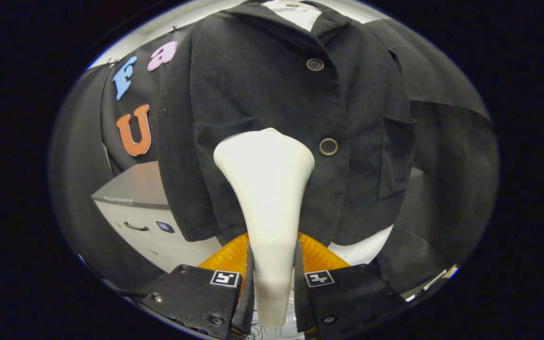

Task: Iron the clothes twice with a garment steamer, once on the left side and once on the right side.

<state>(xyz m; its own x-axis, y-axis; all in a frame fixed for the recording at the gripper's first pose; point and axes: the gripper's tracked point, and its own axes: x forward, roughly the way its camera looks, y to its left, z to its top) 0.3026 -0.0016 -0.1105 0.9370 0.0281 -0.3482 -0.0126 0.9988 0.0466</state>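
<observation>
Gripper view: the gripper (272, 288) is clamped on the white garment steamer (267, 189), both fingers pressed to its narrow handle. The steamer points straight ahead, its broad head up against the dark jacket (262, 85), left of the lower button (328, 147). A grey cabinet (135, 208) stands beyond, left.

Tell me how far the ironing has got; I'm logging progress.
Done: the tongs are shut on the steamer. In hand: its head sits against the jacket beside the lower button. Finished passes can't be judged from this picture, so both sides may remain.
</observation>
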